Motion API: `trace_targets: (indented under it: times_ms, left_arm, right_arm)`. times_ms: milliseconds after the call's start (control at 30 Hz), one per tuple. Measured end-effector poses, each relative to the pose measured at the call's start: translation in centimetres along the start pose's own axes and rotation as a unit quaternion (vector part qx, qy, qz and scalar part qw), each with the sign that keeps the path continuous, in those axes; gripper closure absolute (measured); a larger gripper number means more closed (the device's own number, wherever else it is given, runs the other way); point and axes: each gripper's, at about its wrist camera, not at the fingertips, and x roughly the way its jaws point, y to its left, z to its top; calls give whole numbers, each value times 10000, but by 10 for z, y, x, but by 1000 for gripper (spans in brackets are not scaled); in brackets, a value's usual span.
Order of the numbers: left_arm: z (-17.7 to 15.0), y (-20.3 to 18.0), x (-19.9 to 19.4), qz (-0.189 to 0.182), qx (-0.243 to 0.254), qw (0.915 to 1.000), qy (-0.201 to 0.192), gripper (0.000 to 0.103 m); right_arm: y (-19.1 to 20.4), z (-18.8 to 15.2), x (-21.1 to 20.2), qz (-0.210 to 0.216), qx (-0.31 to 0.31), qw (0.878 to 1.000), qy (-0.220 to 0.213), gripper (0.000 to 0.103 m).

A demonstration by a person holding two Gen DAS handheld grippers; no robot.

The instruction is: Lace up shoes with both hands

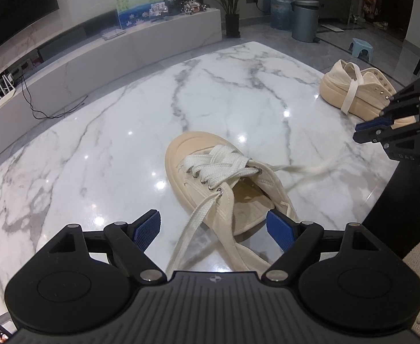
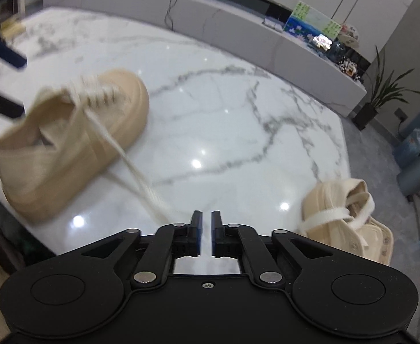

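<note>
A beige shoe [image 1: 181, 154] lies on the white marble table [image 1: 109, 120], toe pointing away, its white lace crossed through most of the eyelets. One loose lace end [image 1: 190, 229] trails toward me between the wide-open jaws of my left gripper [image 1: 213, 223], untouched by either pad. The other lace end [image 1: 304, 169] runs right toward my right gripper [image 1: 362, 132]. In the blurred right wrist view the shoe [image 2: 66, 149] lies at left and that lace [image 2: 135, 172] ends just left of my right gripper [image 2: 206, 223], whose jaws stand a narrow gap apart with nothing between them.
A second beige shoe [image 1: 359, 89], with a lace draped over it, lies near the table's far right edge and shows again [image 2: 347, 218]. A long low cabinet [image 1: 141, 43], a potted plant [image 1: 233, 8] and a metal bin [image 1: 304, 20] stand beyond the table.
</note>
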Motion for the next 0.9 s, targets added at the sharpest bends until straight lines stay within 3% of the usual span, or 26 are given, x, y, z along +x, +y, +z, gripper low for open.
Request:
trace_targets:
  times_ms: [67, 533, 733, 900]
  left_arm:
    - [3, 3, -2, 11, -103, 9999, -12, 22]
    - [22, 21, -13, 406, -621, 9971, -155, 22]
    - [24, 33, -10, 447, -1178, 9920, -99, 22]
    - [25, 42, -6, 618, -1528, 9863, 33, 22]
  right_arm:
    - [0, 6, -2, -17, 154, 9998, -107, 69]
    - [10, 49, 1, 671, 1093, 9909, -410, 39]
    - [20, 62, 4, 1073, 1429, 9830, -419, 9]
    - [28, 69, 6, 1260, 1748, 9761, -287, 8]
